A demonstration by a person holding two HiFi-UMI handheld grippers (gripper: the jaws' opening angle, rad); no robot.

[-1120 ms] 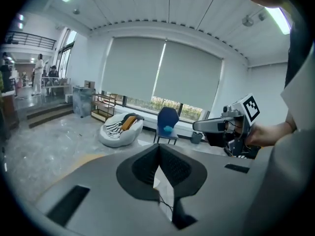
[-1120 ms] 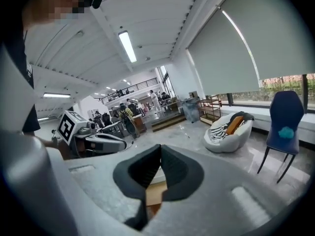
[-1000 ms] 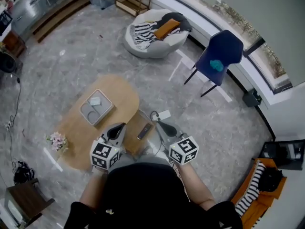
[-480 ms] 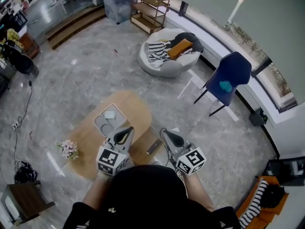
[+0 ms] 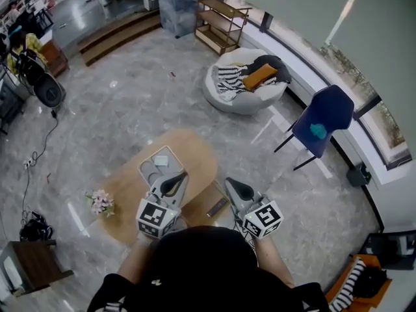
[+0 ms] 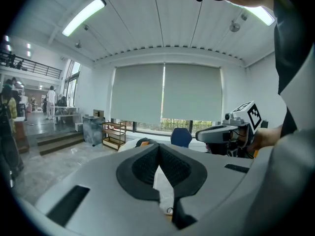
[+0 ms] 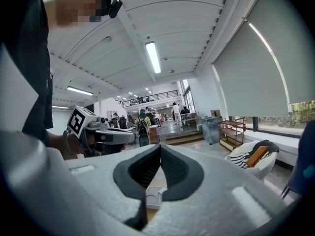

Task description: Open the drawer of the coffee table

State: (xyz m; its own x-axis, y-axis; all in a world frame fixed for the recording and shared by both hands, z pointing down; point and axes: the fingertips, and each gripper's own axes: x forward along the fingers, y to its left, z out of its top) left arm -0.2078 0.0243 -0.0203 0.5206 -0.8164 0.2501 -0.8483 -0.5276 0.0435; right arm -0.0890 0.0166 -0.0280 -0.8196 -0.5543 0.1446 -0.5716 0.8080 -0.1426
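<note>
The oval wooden coffee table stands on the floor below me in the head view. It carries a grey tray and a small bunch of flowers. A brown panel juts from its near side with a dark bar-shaped object on it; I cannot tell whether this is the drawer. My left gripper and right gripper are held up side by side above the table's near end. Both are shut with nothing between the pads, and neither touches the table.
A white beanbag with cushions lies beyond the table. A blue chair stands at the right, and a wooden shelf by the window. A dark side table and cables sit at the lower left. People stand far off.
Both grippers have risen together and moved forward over the table's near end. The jaws have stayed shut. The table sits lower and smaller in the head view.
</note>
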